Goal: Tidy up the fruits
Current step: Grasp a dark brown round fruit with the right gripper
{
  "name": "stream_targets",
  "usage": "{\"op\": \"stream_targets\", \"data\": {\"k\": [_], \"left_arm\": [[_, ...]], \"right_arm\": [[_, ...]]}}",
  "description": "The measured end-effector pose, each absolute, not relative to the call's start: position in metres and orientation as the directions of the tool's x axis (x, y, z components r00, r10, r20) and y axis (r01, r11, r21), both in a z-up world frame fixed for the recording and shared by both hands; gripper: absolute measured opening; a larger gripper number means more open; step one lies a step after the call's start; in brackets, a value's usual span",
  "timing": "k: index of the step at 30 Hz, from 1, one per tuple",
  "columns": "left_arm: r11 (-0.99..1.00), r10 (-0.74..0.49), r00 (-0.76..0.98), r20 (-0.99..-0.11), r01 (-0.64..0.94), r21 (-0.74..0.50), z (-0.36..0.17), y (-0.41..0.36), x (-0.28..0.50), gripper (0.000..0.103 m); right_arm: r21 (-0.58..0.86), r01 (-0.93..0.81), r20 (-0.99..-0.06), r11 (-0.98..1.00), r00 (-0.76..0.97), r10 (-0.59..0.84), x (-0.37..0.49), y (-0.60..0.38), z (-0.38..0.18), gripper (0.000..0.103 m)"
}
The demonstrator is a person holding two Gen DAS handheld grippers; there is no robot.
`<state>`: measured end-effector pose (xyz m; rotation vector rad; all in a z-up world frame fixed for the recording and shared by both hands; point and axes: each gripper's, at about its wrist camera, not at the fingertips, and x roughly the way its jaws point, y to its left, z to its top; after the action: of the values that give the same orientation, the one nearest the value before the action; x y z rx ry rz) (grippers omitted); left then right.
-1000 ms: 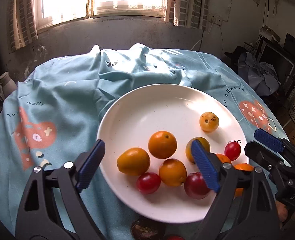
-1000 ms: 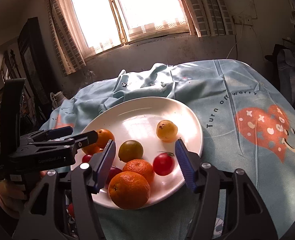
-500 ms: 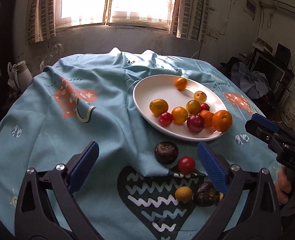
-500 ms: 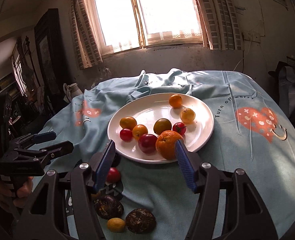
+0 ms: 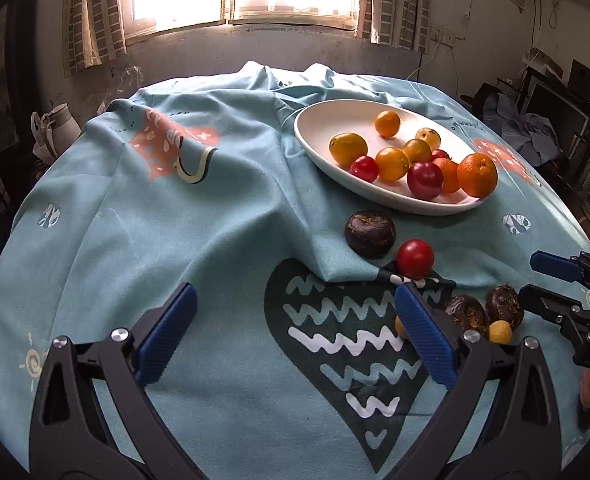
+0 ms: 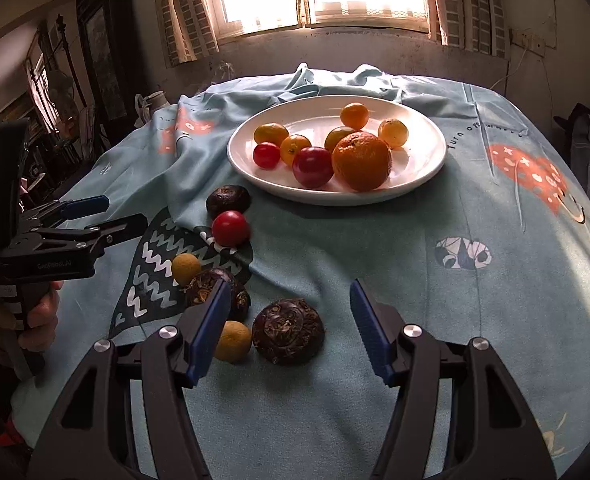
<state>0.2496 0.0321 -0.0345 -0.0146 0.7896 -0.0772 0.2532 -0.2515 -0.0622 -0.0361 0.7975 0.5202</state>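
A white plate [image 5: 319, 120] [image 6: 423, 160] holds several oranges, yellow fruits and red tomatoes. On the cloth in front of it lie a dark brown fruit [image 5: 370, 234] [image 6: 228, 200], a red tomato [image 5: 415, 258] [image 6: 230, 228], two more dark fruits [image 6: 287, 331] [image 6: 235, 292] and two small yellow fruits [image 6: 185, 268] [image 6: 233, 340]. My left gripper [image 5: 295, 332] is open and empty above the cloth, left of the loose fruit. My right gripper [image 6: 289, 320] is open and empty, just above the nearest dark fruit.
A light blue printed tablecloth [image 5: 135, 220] covers the round table and is bunched up at the back. A white jug [image 5: 57, 128] stands beyond the left edge. Cluttered furniture [image 5: 555, 120] stands to the right.
Both grippers have pulled back from over the plate toward the near edge. The plate is now farther off and the loose fruit on the cloth has come into view.
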Motion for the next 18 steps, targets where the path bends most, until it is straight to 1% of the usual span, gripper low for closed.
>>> {"op": "stream_targets", "data": {"k": [2,5,11,15,18], "left_arm": [[0.997,-0.070,0.698,-0.713,0.062,-0.038,-0.035,0.032,0.250,0.101],[0.998,-0.062,0.704,-0.707,0.053,-0.035,-0.034,0.034,0.250,0.101],[0.998,-0.054,0.704,-0.708,0.046,-0.030,-0.035,0.035,0.250,0.101],[0.999,-0.047,0.703,-0.709,0.047,-0.020,-0.035,0.034,0.250,0.101],[0.999,-0.043,0.706,-0.707,0.039,-0.022,-0.034,0.035,0.249,0.101]], "right_arm": [[0.168,-0.469,-0.704,0.867,0.559,0.439,0.251,-0.251,-0.064,0.062],[0.137,-0.499,-0.726,0.856,0.537,0.430,0.243,-0.250,-0.066,0.062],[0.047,-0.503,-0.762,0.863,0.541,0.356,0.232,-0.250,-0.078,0.062],[-0.010,-0.505,-0.767,0.863,0.557,0.318,0.234,-0.245,-0.085,0.057],[-0.044,-0.513,-0.771,0.857,0.563,0.297,0.238,-0.238,-0.088,0.057]]}}
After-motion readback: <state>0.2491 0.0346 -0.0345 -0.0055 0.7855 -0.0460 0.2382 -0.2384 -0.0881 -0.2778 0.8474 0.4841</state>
